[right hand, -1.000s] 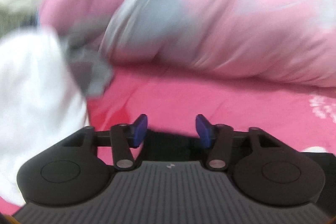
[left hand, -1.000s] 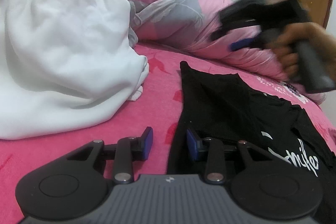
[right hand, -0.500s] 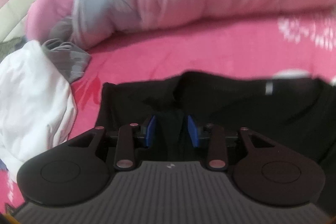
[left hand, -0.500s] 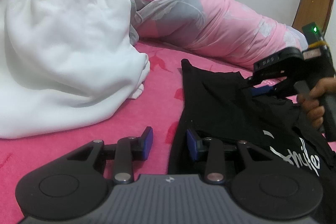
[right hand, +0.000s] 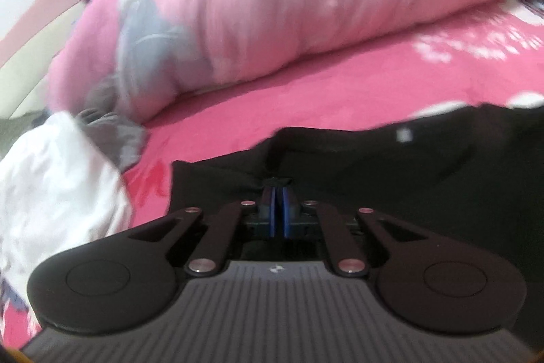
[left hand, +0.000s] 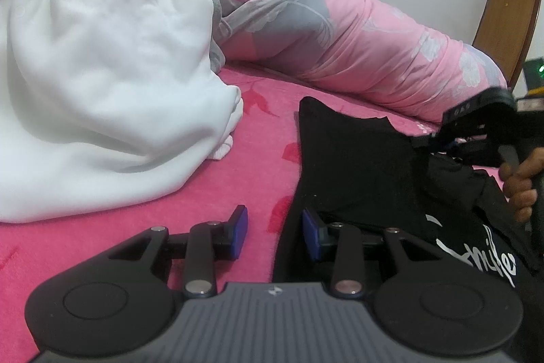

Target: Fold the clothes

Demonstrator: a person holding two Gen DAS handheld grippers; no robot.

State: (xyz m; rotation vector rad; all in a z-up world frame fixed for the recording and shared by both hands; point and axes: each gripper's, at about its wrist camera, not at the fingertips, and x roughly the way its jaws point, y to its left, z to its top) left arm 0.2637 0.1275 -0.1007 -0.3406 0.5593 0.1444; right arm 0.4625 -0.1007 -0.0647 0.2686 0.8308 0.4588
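We see a black cotton T-shirt with white lettering (left hand: pixel 367 172) lying partly spread on the bright pink bed sheet (left hand: pixel 258 138), its near edge running up toward a rolled pink-and-grey floral quilt (left hand: pixel 340 33) that lies along the far side of the bed. Our left gripper (left hand: pixel 274 228) hangs low over the sheet with its blue pads apart: the left pad is over bare pink sheet, while the right pad sits at the shirt's left edge, and nothing is pinched between them. Our right gripper (right hand: pixel 278 210) has just been closing, and its blue pads now meet on a small raised fold of the black shirt (right hand: pixel 374 165), near the shirt's upper edge; the right wrist view is blurred, so the fabric between the pads appears thin rather than bunched. From the left wrist view, the right gripper (left hand: pixel 438 138) reaches in from the right side, held by a hand (left hand: pixel 520 179) on its handle. A crumpled white fleece garment (left hand: pixel 95 73) is heaped on the sheet to the left, well apart from the shirt.
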